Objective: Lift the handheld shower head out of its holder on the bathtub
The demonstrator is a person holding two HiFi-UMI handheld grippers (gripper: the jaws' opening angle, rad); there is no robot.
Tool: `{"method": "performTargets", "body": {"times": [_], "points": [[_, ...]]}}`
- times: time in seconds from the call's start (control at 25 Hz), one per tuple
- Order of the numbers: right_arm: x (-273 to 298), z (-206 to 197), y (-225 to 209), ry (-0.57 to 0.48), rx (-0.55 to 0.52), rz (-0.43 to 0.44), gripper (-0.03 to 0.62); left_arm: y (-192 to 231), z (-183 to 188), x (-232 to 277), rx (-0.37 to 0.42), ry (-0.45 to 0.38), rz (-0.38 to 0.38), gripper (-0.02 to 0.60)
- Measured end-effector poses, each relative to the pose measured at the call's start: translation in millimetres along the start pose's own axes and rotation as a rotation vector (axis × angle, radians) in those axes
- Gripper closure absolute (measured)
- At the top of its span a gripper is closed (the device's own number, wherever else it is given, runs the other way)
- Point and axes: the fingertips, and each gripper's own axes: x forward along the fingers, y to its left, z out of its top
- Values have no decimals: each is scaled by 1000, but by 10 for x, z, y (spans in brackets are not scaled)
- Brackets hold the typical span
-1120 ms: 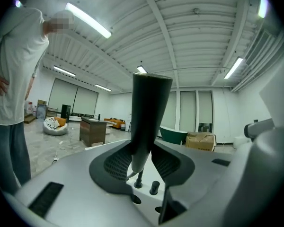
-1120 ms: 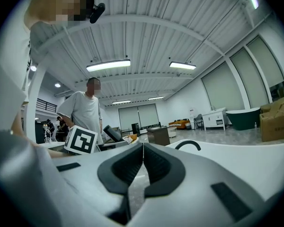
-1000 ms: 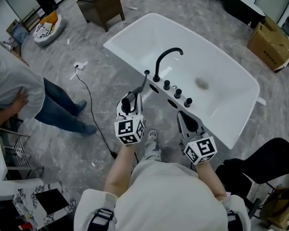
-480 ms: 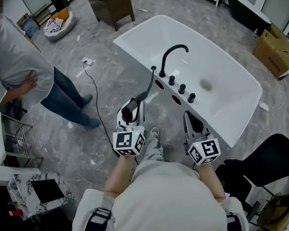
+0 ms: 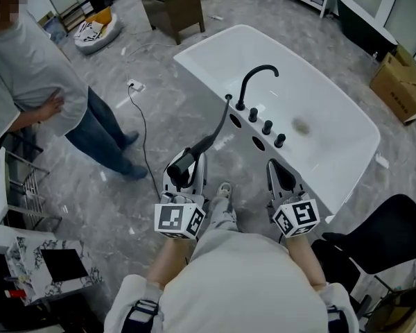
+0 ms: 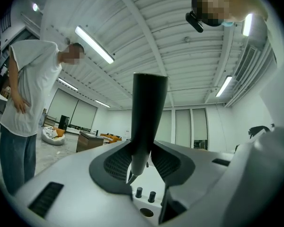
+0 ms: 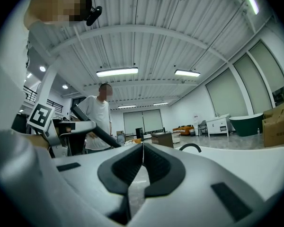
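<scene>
My left gripper (image 5: 185,174) is shut on the black handheld shower head (image 5: 182,163), held in the air in front of the white bathtub (image 5: 347,120). The black hose (image 5: 218,125) runs from the shower head up to a hole in the tub rim beside the curved black faucet (image 5: 255,80). In the left gripper view the shower head's handle (image 6: 146,117) stands upright between the pads of that gripper (image 6: 143,163). My right gripper (image 5: 281,175) hovers near the tub's edge. Its jaws (image 7: 142,161) meet with nothing between them.
Three black knobs (image 5: 267,127) sit on the tub rim. A person (image 5: 38,82) stands at the left, near a white cable (image 5: 142,134) on the floor. A dark wooden table (image 5: 173,5) is beyond the tub, a cardboard box (image 5: 402,82) at the right, a black chair (image 5: 395,234) at lower right.
My left gripper has drawn back from the tub rim and risen with the shower head, so more hose is pulled out. The right gripper has shifted a little.
</scene>
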Motion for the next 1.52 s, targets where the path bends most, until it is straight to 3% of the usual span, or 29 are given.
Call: {"method": "performTargets", "body": {"times": [1.52], "points": [[52,31,-196,3,-12,-63,574,-53,165,78,-16,-38,1,443]]}}
